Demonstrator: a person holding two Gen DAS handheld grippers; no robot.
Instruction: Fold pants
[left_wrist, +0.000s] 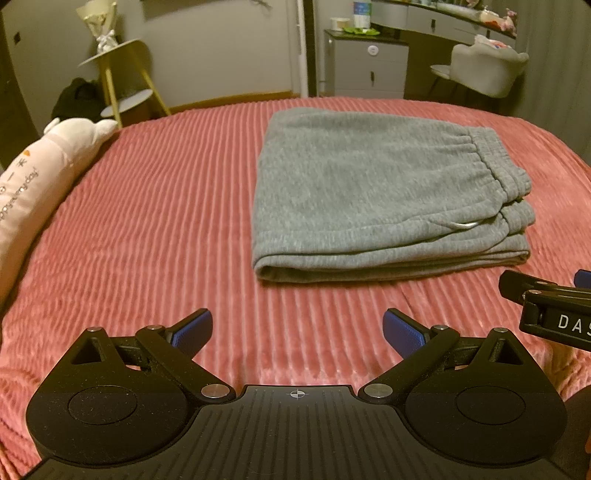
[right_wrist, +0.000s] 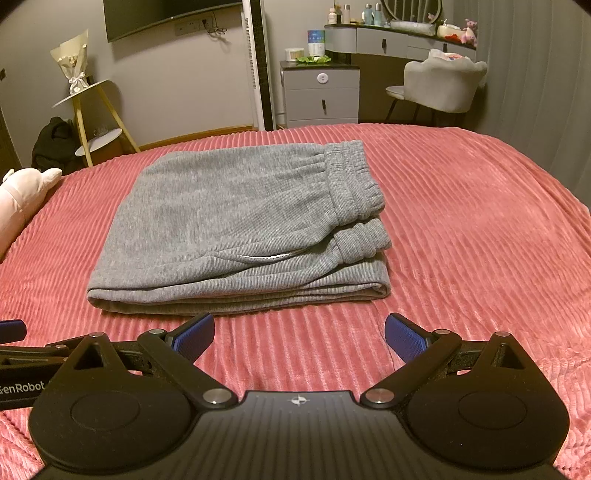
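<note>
Grey sweatpants (left_wrist: 373, 192) (right_wrist: 236, 221) lie folded into a compact rectangle on the pink ribbed bedspread (left_wrist: 155, 221) (right_wrist: 480, 229), with the elastic waistband stacked at the right end. My left gripper (left_wrist: 297, 332) hovers open above the bedspread, near and to the left of the pants' front edge, nothing between its blue pads. My right gripper (right_wrist: 299, 336) is open too, just in front of the folded front edge, holding nothing. Each gripper's side shows at the other view's edge.
A pale pink plush pillow (left_wrist: 33, 177) (right_wrist: 22, 199) lies along the bed's left side. Beyond the bed stand a yellow-legged side table (left_wrist: 122, 77), a grey drawer cabinet (right_wrist: 321, 92), a grey chair (right_wrist: 443, 85) and a vanity desk.
</note>
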